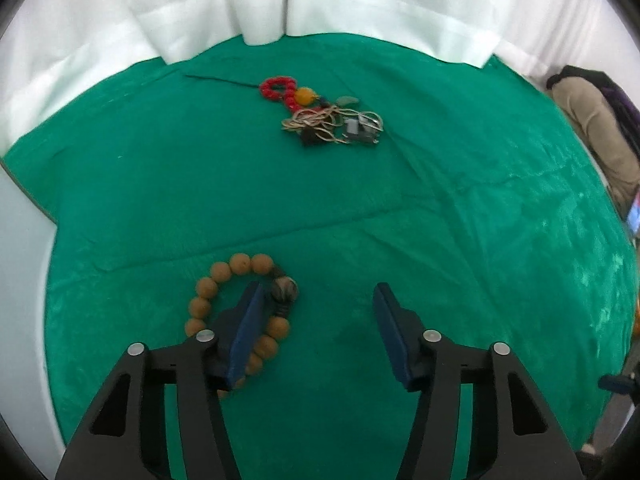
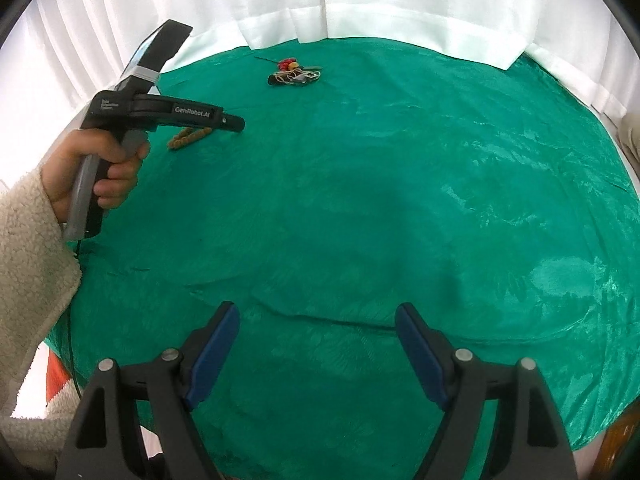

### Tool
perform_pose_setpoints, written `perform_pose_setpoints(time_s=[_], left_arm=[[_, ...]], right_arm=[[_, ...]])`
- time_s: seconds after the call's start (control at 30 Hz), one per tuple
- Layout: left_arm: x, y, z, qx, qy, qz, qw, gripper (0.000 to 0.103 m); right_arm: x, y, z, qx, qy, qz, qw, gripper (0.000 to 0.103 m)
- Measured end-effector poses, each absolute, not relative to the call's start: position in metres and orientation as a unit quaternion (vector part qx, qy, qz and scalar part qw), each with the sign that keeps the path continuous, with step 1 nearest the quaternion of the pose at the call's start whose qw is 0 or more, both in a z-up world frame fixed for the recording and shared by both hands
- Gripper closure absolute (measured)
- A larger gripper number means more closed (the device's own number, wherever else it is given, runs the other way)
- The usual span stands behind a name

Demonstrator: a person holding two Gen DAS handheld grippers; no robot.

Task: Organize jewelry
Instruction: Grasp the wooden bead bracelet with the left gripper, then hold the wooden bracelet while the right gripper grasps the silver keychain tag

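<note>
A bracelet of tan wooden beads (image 1: 208, 288) with one dark marbled bead (image 1: 285, 290) lies on the green cloth (image 1: 440, 200). My left gripper (image 1: 318, 288) hovers over it with its jaws apart; the left finger (image 1: 244, 332) covers the middle of the ring, and the dark bead sits just inside the gap, untouched by either pad. In the right wrist view the same bracelet (image 2: 188, 137) lies under the left gripper (image 2: 239, 123), held by a hand (image 2: 104, 168). My right gripper (image 2: 317, 310) stands open over bare cloth near the front edge.
A tangled pile of cords and pendants (image 1: 332, 120) lies further back, with a red bead bracelet (image 1: 276, 88) and an amber bead (image 1: 304, 96) at its far end. White curtains (image 1: 200, 8) ring the round table. A beige bundle (image 1: 592, 128) sits off the right edge.
</note>
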State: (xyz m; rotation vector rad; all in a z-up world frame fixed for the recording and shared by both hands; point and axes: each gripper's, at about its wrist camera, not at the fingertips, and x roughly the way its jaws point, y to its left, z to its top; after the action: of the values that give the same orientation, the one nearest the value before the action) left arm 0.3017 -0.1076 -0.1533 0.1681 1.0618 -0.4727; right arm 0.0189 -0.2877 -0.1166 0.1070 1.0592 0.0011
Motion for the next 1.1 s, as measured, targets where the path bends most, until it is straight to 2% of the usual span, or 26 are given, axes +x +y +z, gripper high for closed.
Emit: perform_pose_setpoints(time_s=[0.03, 0.1, 0.17, 0.27, 0.5, 0.63, 0.8, 0.83, 0.87, 0.9, 0.93, 1.1], left_arm=[[0.303, -0.105, -0.152, 0.077, 0.500, -0.221, 0.834, 0.052], [0.304, -0.102, -0.152, 0.076, 0.497, -0.209, 0.839, 0.067], [0.306, -0.097, -0.153, 0.074, 0.494, -0.199, 0.843, 0.090], [0.306, -0.083, -0.152, 0.040, 0.501, -0.207, 0.839, 0.091], [0.268, -0.066, -0.149, 0.039, 0.505, -0.225, 0.832, 0.091], [0.227, -0.054, -0.147, 0.047, 0.510, -0.240, 0.825, 0.091], [0.188, -0.049, -0.142, 0.050, 0.514, -0.258, 0.817, 0.091], [0.183, -0.052, -0.141, 0.051, 0.514, -0.261, 0.815, 0.091], [0.178, -0.053, -0.141, 0.053, 0.514, -0.264, 0.815, 0.091], [0.172, -0.053, -0.140, 0.054, 0.513, -0.266, 0.814, 0.091], [0.169, -0.054, -0.140, 0.055, 0.513, -0.267, 0.814, 0.091], [0.155, -0.054, -0.145, 0.053, 0.514, -0.268, 0.813, 0.090]], right_arm=[[0.020, -0.289, -0.116, 0.052, 0.505, 0.000, 0.861, 0.021], [0.021, -0.288, -0.116, 0.052, 0.506, 0.001, 0.861, 0.021], [0.022, -0.287, -0.115, 0.051, 0.505, 0.003, 0.862, 0.021], [0.022, -0.285, -0.112, 0.050, 0.504, 0.010, 0.862, 0.021], [0.047, -0.293, -0.093, 0.057, 0.516, 0.068, 0.852, 0.021], [0.099, -0.308, -0.074, 0.087, 0.518, 0.109, 0.844, 0.021], [0.214, -0.341, -0.074, 0.133, 0.517, 0.104, 0.839, 0.021], [0.244, -0.345, -0.082, 0.136, 0.522, 0.099, 0.836, 0.026], [0.263, -0.347, -0.087, 0.138, 0.525, 0.098, 0.834, 0.047], [0.284, -0.348, -0.095, 0.143, 0.530, 0.096, 0.830, 0.056], [0.308, -0.349, -0.106, 0.156, 0.542, 0.089, 0.821, 0.060], [0.361, -0.337, -0.135, 0.202, 0.545, 0.059, 0.812, 0.060]])
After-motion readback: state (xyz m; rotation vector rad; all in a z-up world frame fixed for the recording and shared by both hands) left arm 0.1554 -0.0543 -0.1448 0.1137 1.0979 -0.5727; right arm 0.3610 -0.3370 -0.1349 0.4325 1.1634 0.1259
